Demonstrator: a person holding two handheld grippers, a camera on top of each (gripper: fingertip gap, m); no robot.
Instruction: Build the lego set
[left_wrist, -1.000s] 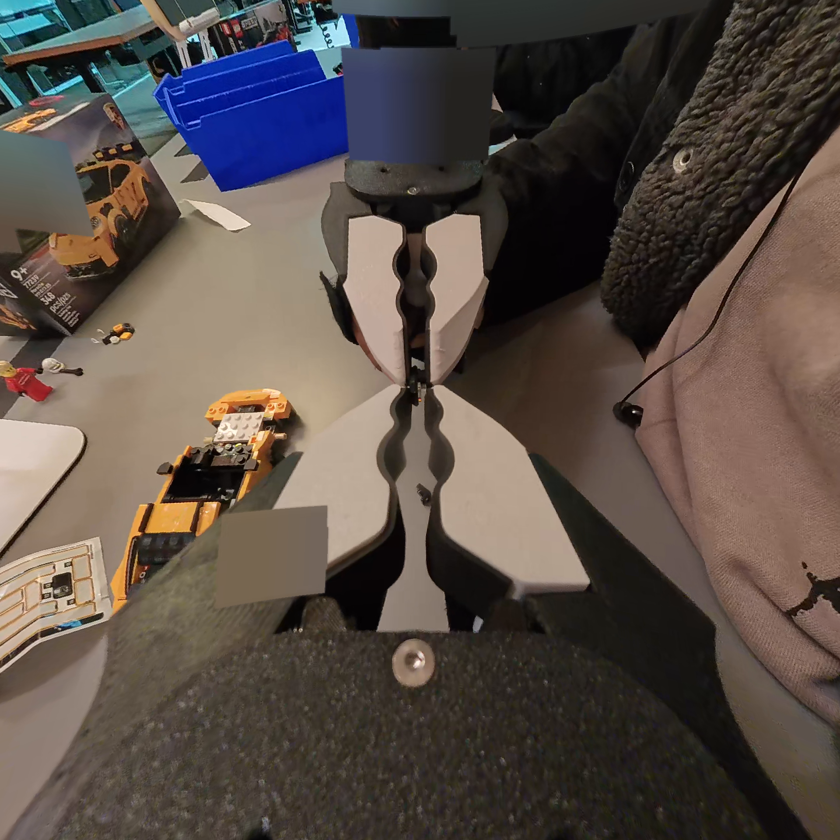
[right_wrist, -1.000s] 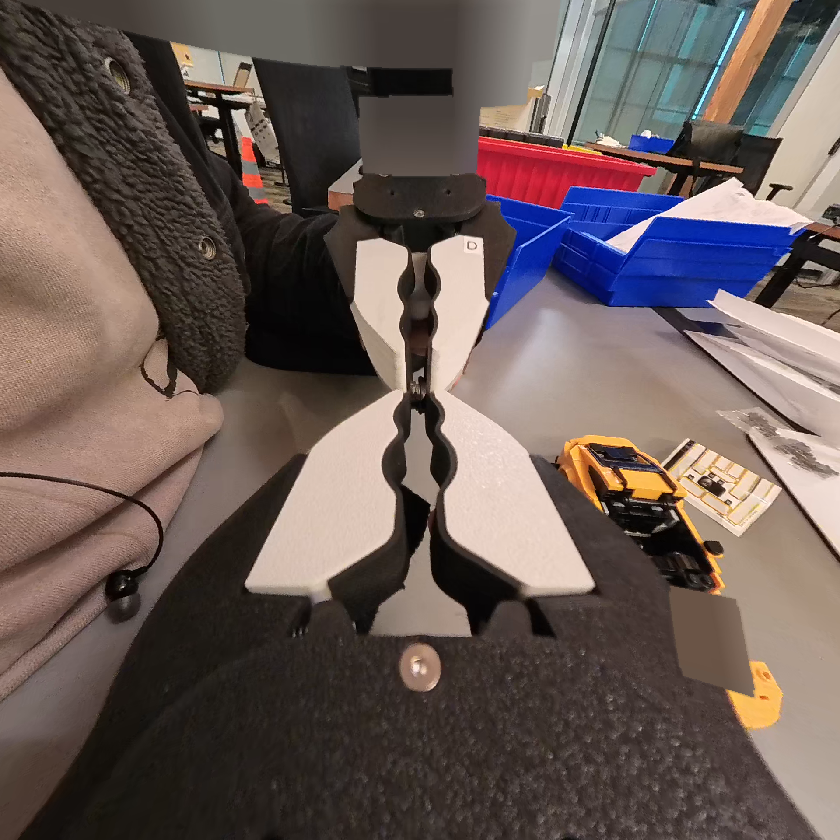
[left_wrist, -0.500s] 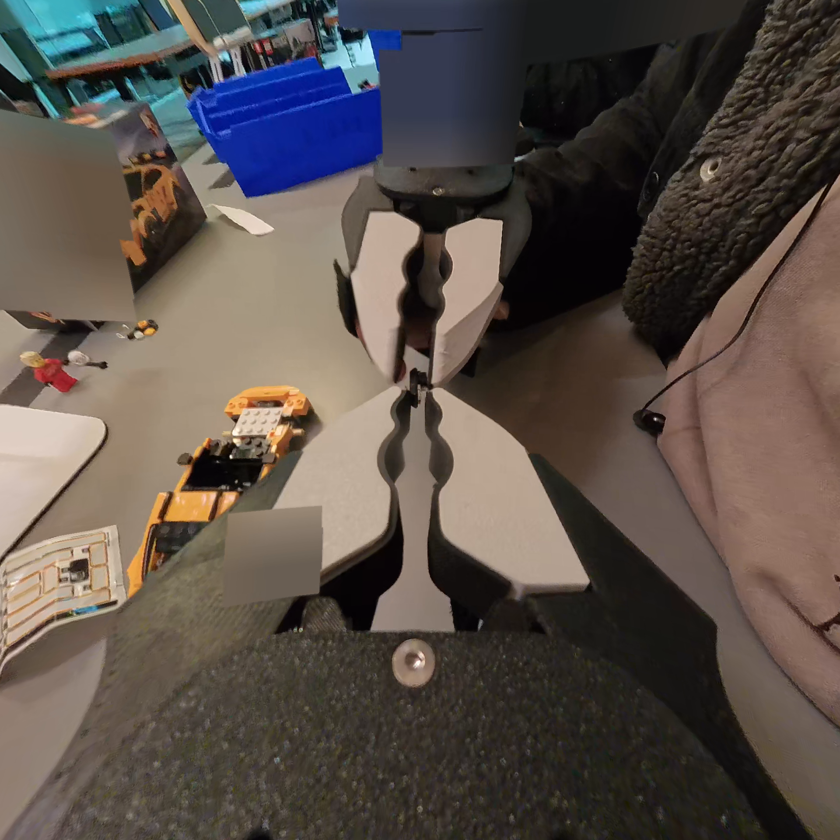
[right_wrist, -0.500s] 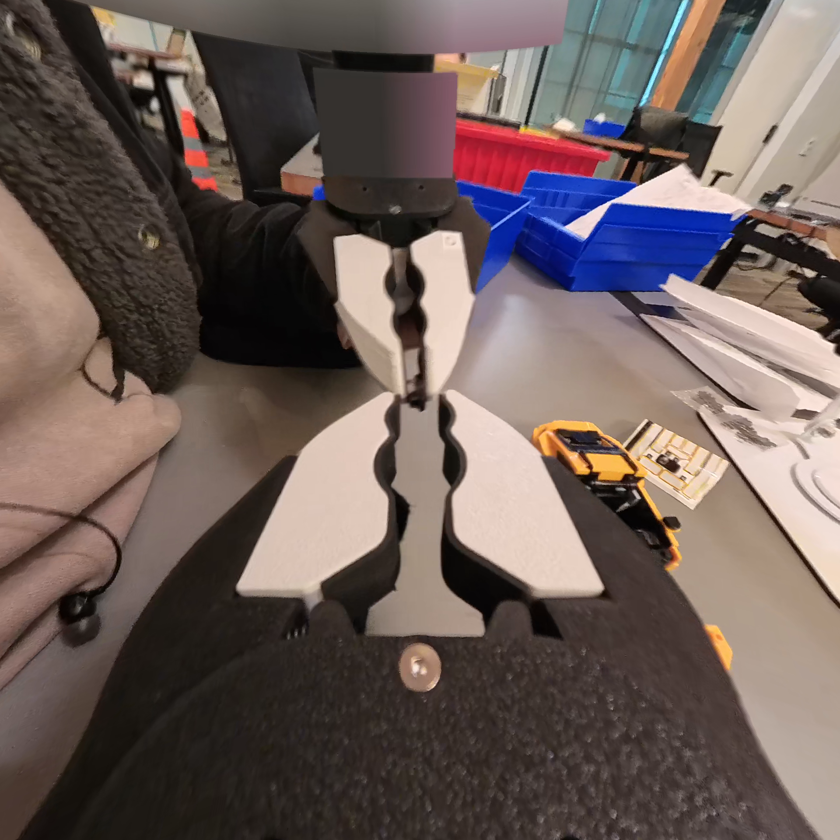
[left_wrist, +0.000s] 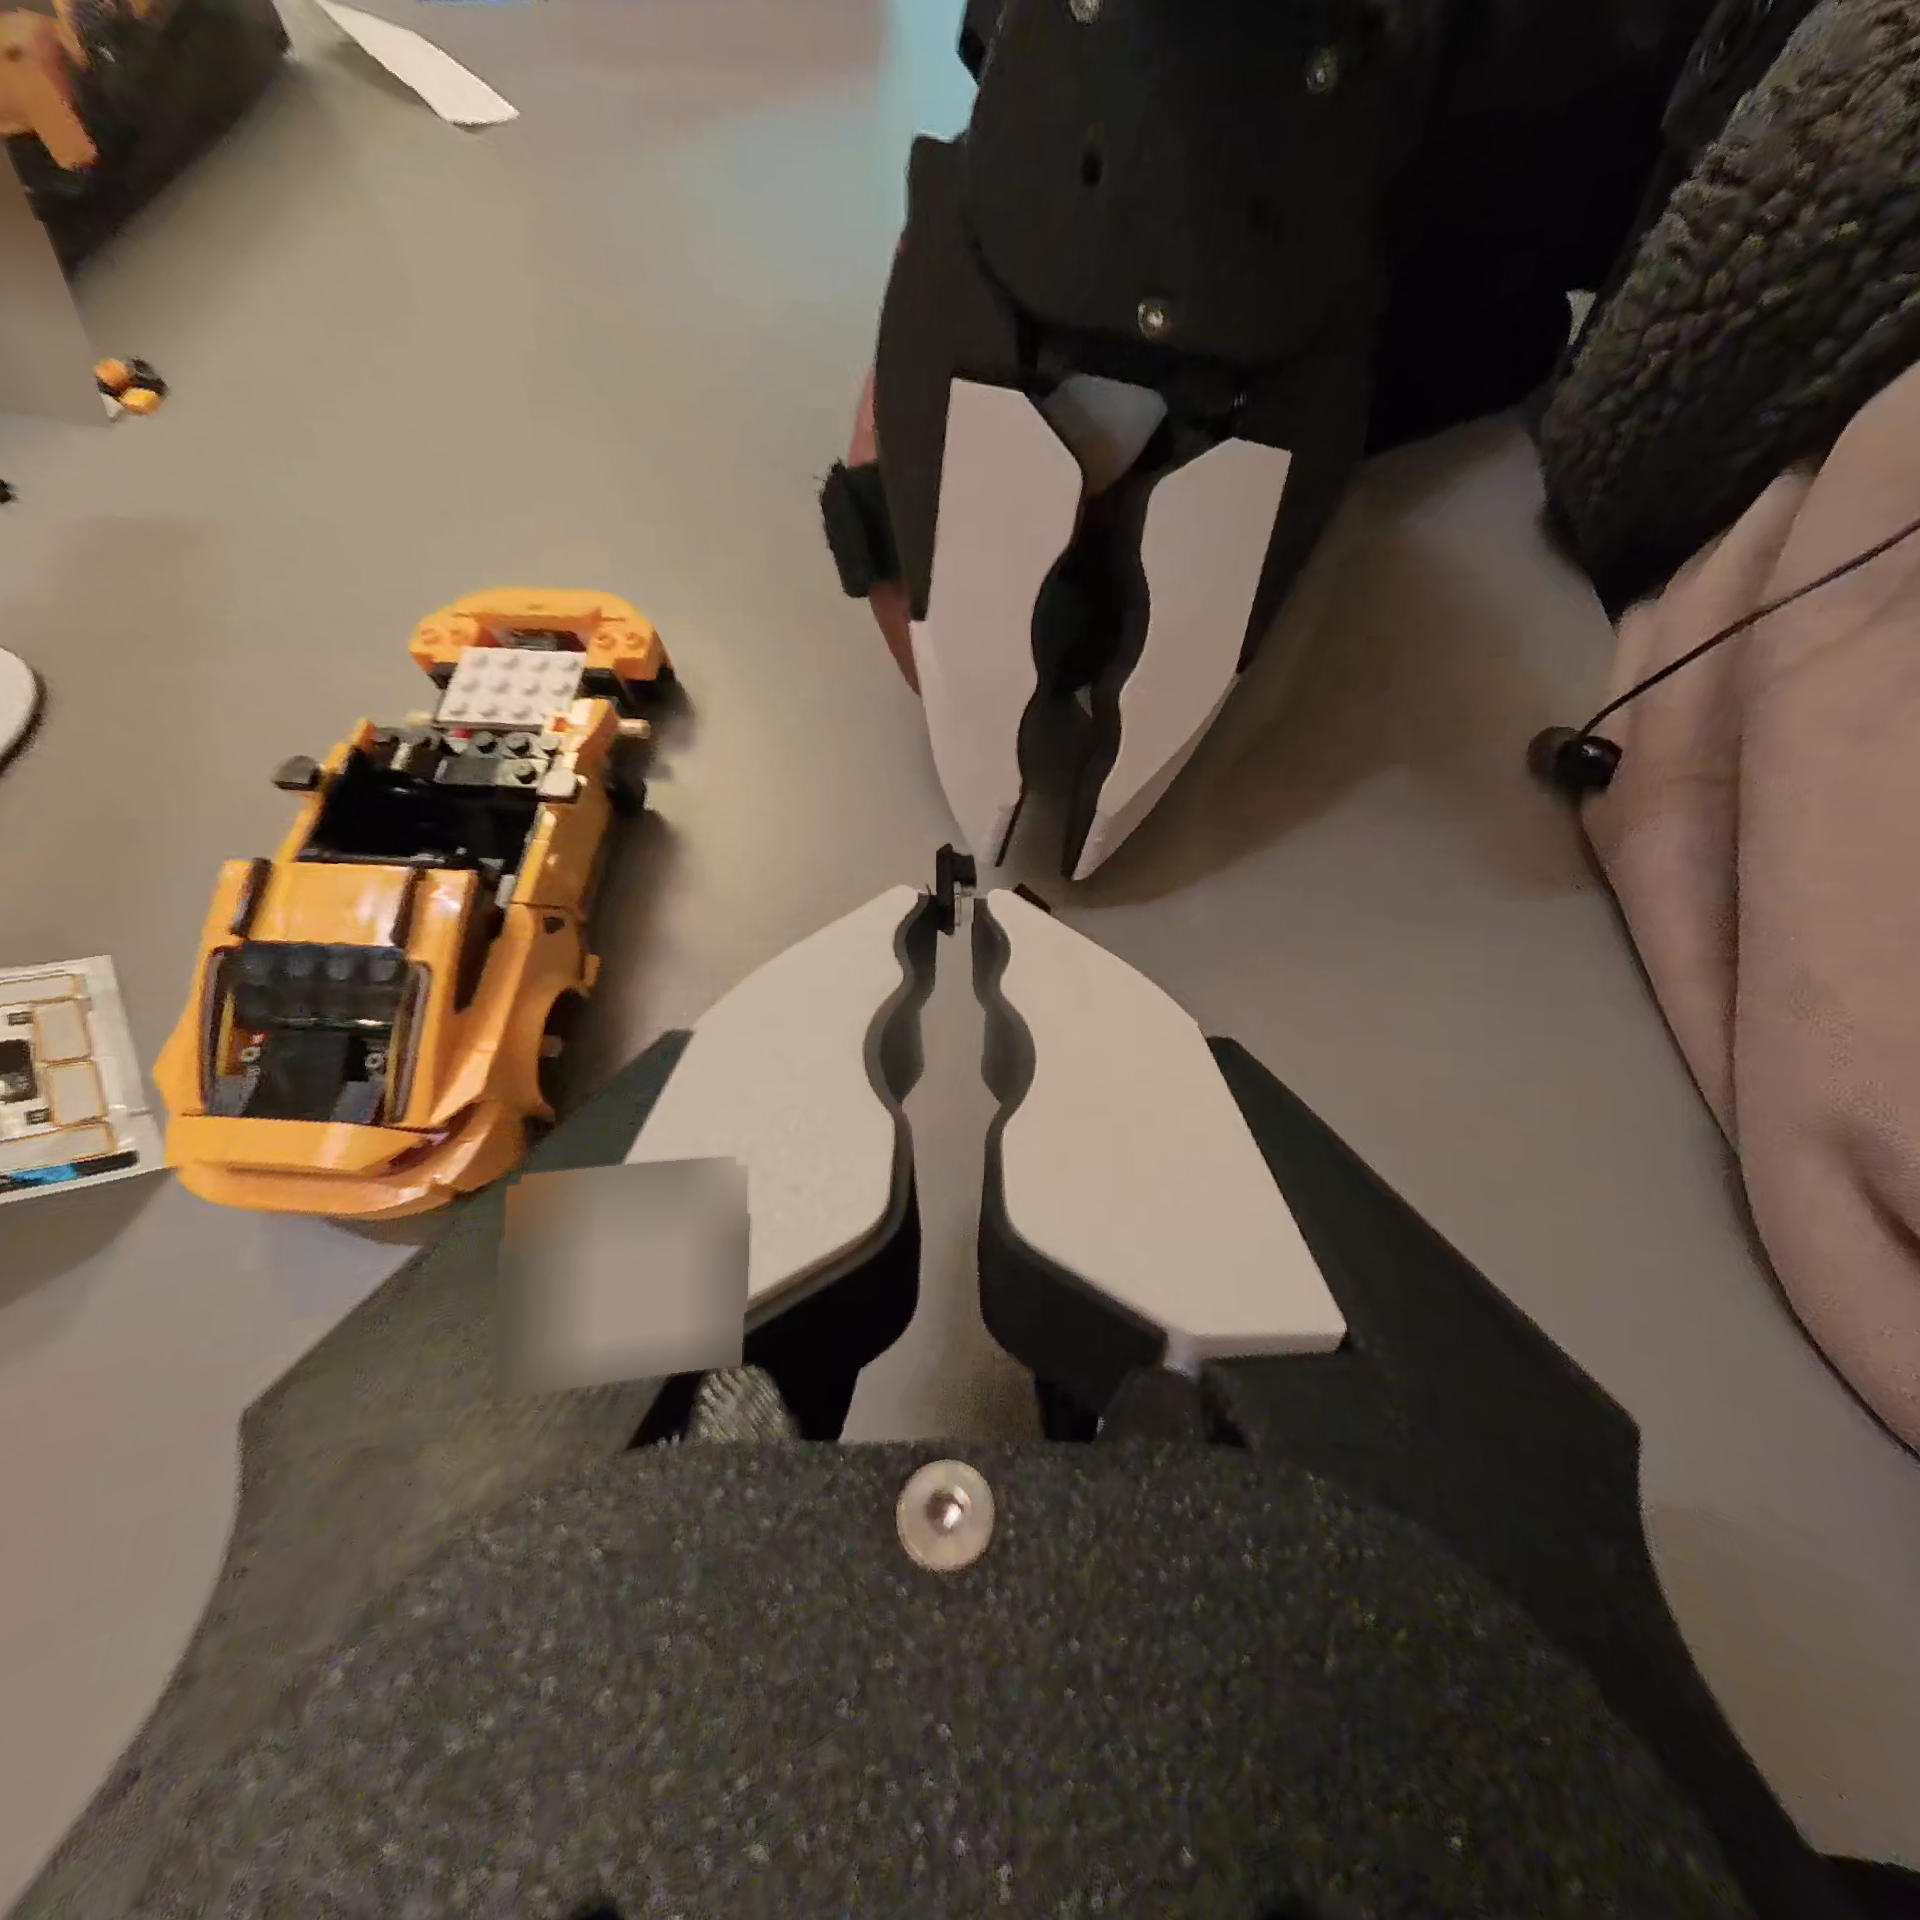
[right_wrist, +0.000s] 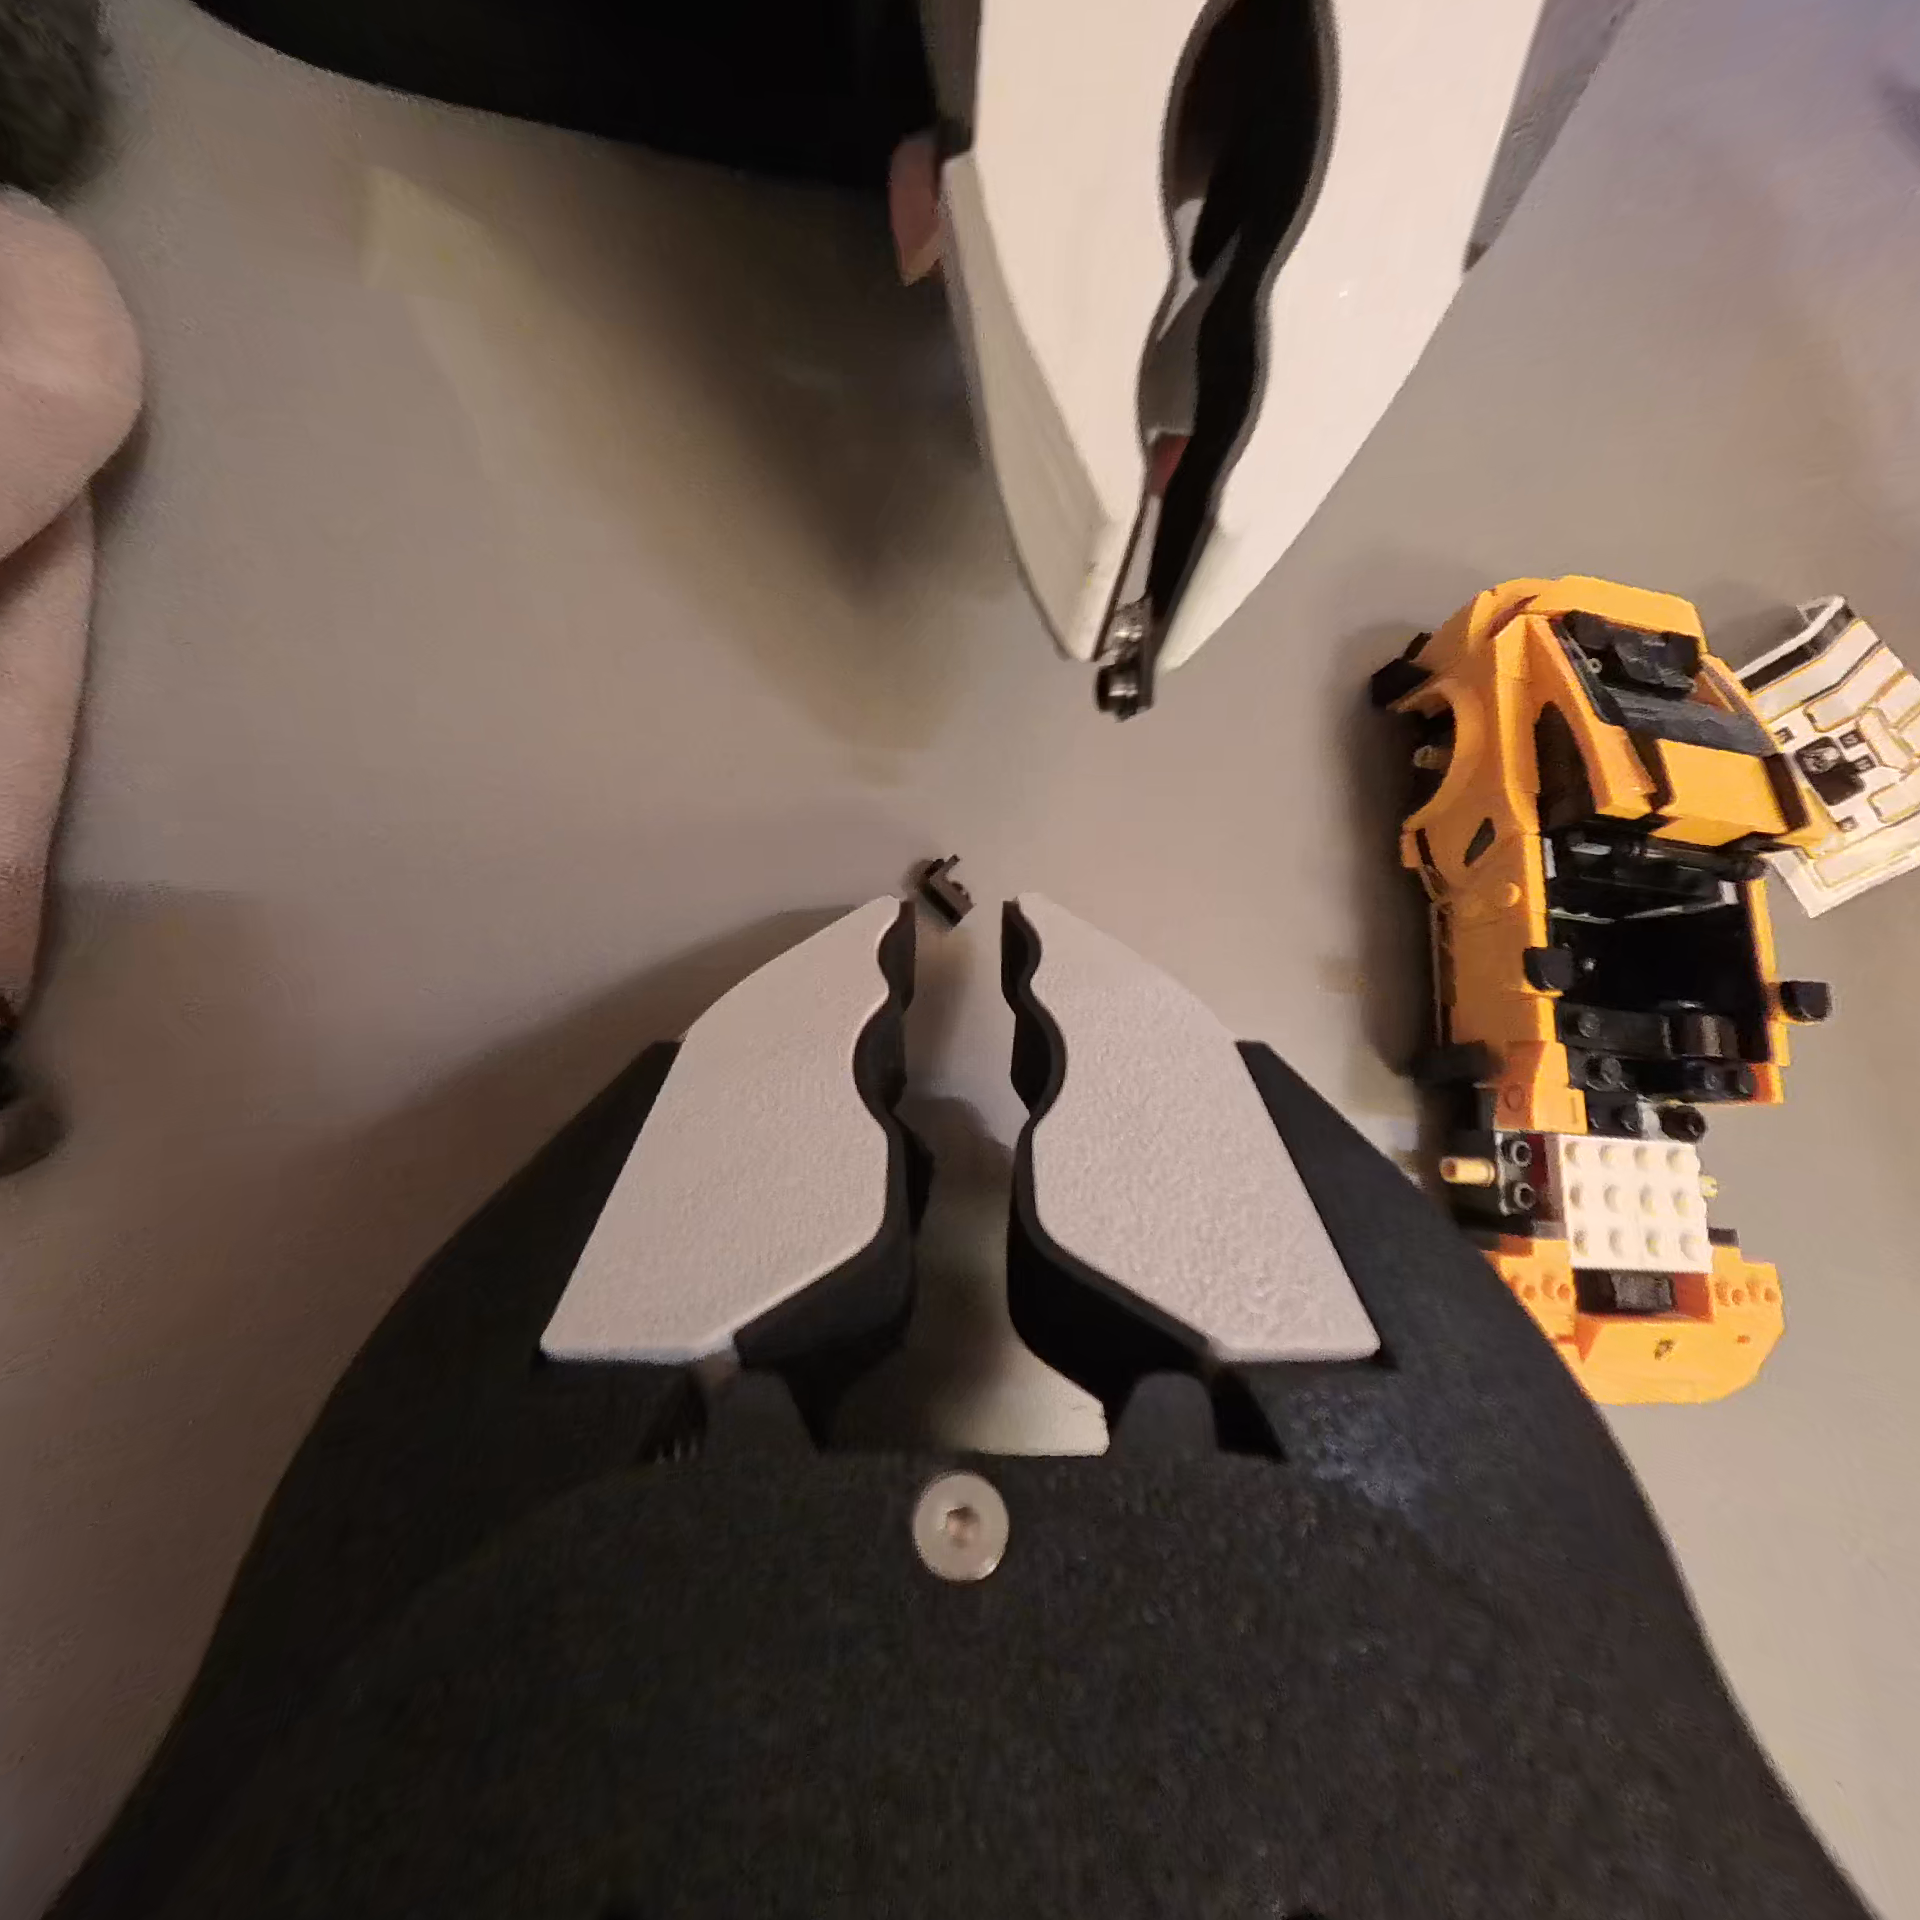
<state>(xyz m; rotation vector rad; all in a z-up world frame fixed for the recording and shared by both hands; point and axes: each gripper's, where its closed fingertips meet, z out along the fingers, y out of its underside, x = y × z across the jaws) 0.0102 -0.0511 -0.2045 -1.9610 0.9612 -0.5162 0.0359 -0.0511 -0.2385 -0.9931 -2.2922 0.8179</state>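
My left gripper is shut on a tiny black Lego piece that sticks out of its tips, low over the grey table. It shows again in the right wrist view, with the piece at its tips. My right gripper is open, and a small black piece lies loose on the table just in front of its fingertips. The right gripper also shows in the left wrist view, facing the left one, a small gap apart. The half-built orange Lego car lies to the side, untouched.
A sticker sheet lies by the car's nose. The Lego box, a white paper scrap and a small orange piece sit at the far left. A person's pink sleeve and dark fleece border the right side. Across from one pair of fingers to the other is roughly 5 cm.
Both grippers have tipped down toward the table and drawn slightly apart. The right gripper has opened, and a small black piece now lies in front of it. The left stays shut on its piece.
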